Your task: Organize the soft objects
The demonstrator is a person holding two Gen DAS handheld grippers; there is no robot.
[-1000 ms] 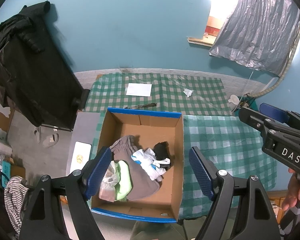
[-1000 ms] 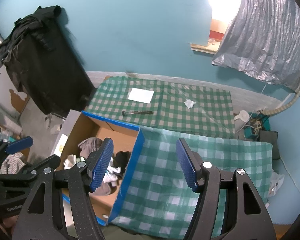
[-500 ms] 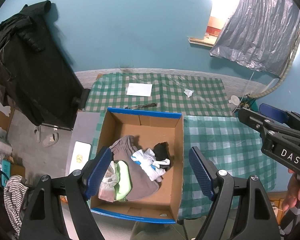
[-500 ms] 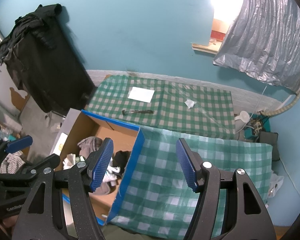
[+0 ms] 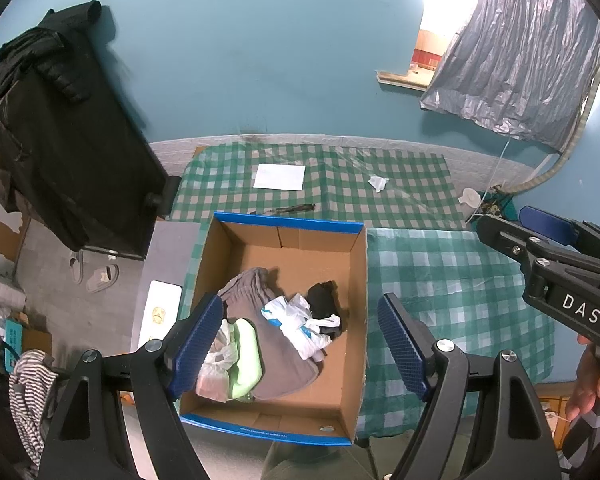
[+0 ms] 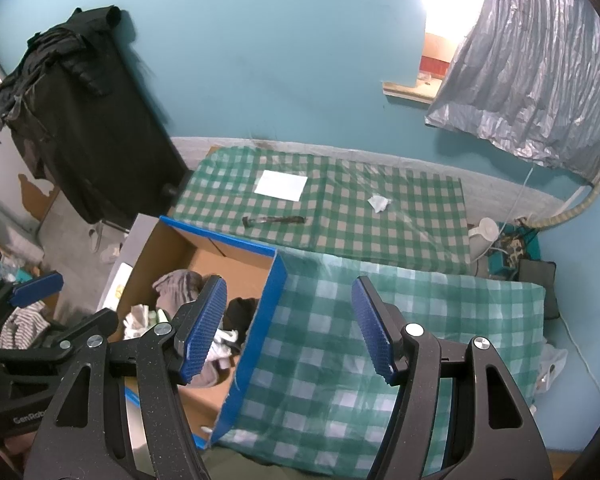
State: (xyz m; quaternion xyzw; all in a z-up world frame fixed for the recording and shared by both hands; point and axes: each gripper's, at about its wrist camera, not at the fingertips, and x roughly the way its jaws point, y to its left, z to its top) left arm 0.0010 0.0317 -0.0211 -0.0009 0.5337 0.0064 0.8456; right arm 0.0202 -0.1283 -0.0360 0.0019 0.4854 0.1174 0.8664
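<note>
On the far checked cloth point(image 6: 340, 208) I saw a white sheet of paper point(image 6: 282, 185), a crumpled tissue point(image 6: 379, 203) and a dark slim tool point(image 6: 274, 220). A black jacket point(image 5: 56, 128) hung at my left, slippers point(image 5: 96, 274) below it on the floor.

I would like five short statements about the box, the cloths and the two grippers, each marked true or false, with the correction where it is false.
1. The brown cardboard box with blue rim holds several soft items. True.
2. The left gripper is shut on the grey cloth. False: its jaws stand open and hold nothing.
3. The right gripper is open and empty. True.
4. The white sheet of paper lies inside the box. False: it lies on the green checked tablecloth, beyond the box.
5. The black cloth lies in the box, beside the white and blue plastic bag. True.
</note>
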